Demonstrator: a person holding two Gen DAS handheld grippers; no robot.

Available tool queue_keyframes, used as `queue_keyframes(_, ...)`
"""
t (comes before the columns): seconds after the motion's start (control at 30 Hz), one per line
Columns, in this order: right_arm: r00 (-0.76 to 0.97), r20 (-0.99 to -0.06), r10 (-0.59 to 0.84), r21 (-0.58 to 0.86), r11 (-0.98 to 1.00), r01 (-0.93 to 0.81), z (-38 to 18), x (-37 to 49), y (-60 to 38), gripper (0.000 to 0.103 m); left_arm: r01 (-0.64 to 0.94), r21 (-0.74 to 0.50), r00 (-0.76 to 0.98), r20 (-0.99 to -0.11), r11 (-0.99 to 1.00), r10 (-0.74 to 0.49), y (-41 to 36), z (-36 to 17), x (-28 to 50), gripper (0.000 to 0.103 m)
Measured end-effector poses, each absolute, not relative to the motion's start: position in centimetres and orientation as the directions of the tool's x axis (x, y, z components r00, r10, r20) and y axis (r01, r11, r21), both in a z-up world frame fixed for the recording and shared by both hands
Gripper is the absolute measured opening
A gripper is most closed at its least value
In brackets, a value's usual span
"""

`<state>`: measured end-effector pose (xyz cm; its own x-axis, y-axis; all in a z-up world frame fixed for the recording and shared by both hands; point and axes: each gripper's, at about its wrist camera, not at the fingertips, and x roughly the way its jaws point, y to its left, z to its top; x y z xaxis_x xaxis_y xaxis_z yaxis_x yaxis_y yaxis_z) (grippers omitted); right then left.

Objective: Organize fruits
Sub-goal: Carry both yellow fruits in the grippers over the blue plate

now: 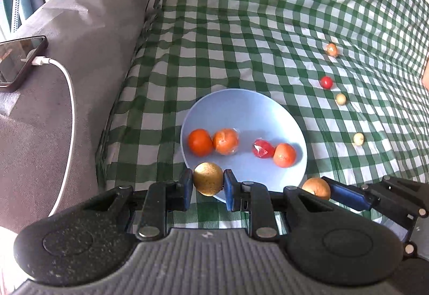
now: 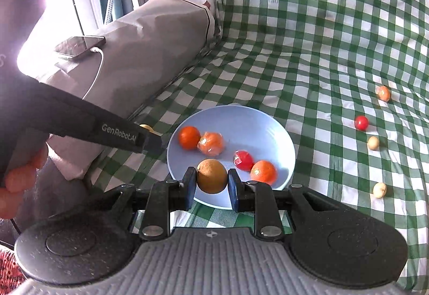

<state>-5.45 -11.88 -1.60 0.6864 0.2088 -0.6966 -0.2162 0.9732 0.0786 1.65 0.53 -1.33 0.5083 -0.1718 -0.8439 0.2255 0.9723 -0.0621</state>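
Closest to each lens is a gripper closed on a brown round fruit: left gripper [image 1: 208, 183] clamps a golden-brown fruit [image 1: 208, 179] between its blue pads, right gripper [image 2: 211, 182] clamps a darker brown fruit [image 2: 211, 175] the same way; both jaws narrow, pads pressed on the fruit. Left to right in the left wrist view: phone [image 1: 18, 61] on a white charging cable [image 1: 68, 96] atop a grey cushion [image 1: 88, 34], then green checked cloth [image 1: 241, 26], then the blue bowl [image 1: 241, 104], its near rim just behind both held fruits. Bowl holds two orange fruits touching at left, one wrapped in film, and a red wrapped piece touching another orange fruit at right; bowl's far half bare. Right of bowl, four small fruits lie well apart in a loose line on the cloth: orange-brown [image 1: 332, 48], red [image 1: 326, 82], two pale [image 1: 340, 99], [image 1: 358, 139]. Cloth beyond bowl is wide and unobstructed; cushion walls the left edge. Only the right wrist view shows the person's hand [image 2: 18, 174] on the left gripper's black handle; only the left view shows the right gripper's blue pad beside its fruit
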Motion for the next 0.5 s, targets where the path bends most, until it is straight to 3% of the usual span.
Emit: queue_keyframes(0.5, 0.676, -0.718, 0.167, 0.056, 0.982, -0.183, -3.4, -2.0, -12.9, 0.026, 0.241, -0.071, 0.515, -0.836, 0.968, -0.189, -2.0, -2.5, 6.0, 0.027)
